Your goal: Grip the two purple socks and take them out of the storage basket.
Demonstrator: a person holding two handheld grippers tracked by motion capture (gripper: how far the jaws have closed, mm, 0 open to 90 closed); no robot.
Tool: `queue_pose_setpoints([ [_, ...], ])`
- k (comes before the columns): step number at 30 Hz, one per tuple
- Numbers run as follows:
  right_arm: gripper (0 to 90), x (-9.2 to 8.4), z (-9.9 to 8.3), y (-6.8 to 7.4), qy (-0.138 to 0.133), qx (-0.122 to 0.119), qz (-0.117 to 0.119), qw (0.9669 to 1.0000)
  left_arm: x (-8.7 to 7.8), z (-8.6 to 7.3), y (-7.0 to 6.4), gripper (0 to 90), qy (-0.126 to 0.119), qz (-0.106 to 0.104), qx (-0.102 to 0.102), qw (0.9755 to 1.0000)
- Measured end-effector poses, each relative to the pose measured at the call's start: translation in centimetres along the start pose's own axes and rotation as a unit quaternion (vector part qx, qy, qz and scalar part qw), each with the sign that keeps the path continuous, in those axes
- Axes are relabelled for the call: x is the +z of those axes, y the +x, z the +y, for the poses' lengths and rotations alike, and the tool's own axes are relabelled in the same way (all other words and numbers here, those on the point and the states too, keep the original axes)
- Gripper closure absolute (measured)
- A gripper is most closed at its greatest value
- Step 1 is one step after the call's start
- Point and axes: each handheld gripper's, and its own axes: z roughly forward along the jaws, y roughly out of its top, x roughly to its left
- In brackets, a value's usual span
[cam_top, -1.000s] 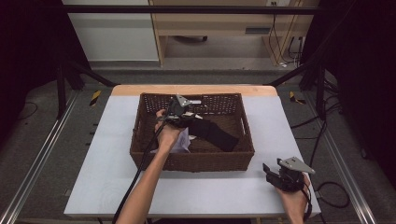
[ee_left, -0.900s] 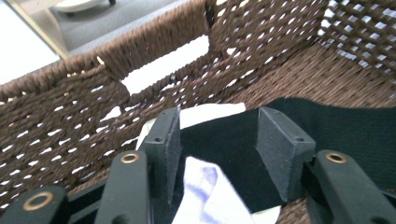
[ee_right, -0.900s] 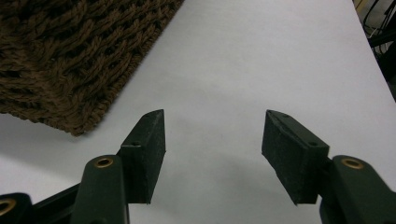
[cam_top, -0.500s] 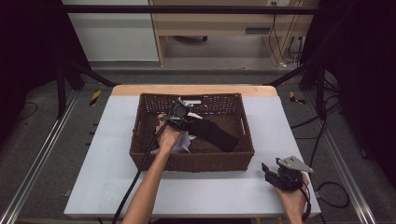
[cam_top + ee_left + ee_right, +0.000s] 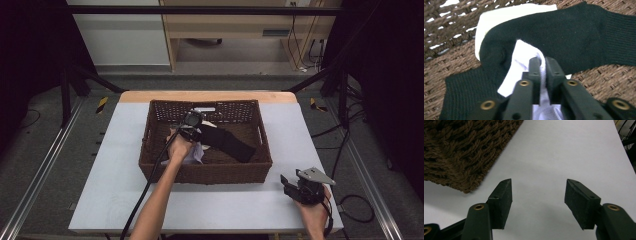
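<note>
From the high view I'm looking down at a white rectangular table [image 5: 125,200] with a dark brown woven wicker basket [image 5: 205,174] sitting in the middle of it. My left gripper [image 5: 192,122] is down inside the basket, near the back-left part, right at the end of a long black ribbed sock [image 5: 230,142] lying diagonally across the basket floor. There's a bit of white cloth [image 5: 196,154] showing just beside my left hand [image 5: 180,149]. My right gripper [image 5: 300,189] is parked on the bare table, off the basket's near right corner, well apart from everything inside. From up here I honestly can't tell how the left jaws stand, too small and dark.

The left gripper view sorts that out. The left gripper [image 5: 543,65] has its two black jaws pressed together on a fold of the white cloth [image 5: 524,56], which bunches up between them. The black sock [image 5: 574,37] lies right under and around that fold, and a flat pale cream piece [image 5: 506,15] pokes out from beneath the sock at the top, against the basket wall [image 5: 449,25]. The high view gives no hint of that cream piece being separate.

In the right gripper view, the right gripper [image 5: 537,195] has its jaws spread wide with nothing in between, just bare white table [image 5: 561,152]. The corner of the wicker basket [image 5: 461,152] sits up at the left, close but not touching the jaws.
</note>
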Motion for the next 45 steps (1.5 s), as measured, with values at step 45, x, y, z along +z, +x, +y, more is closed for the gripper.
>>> queue_pose_setpoints([
  [45, 39.4, -0.5, -0.3, -0.6, -0.003, 0.011, -0.011, 0.9999, -19.9, -7.0, -1.9, 85.3, -0.377, -0.079, 0.042, 0.9217],
])
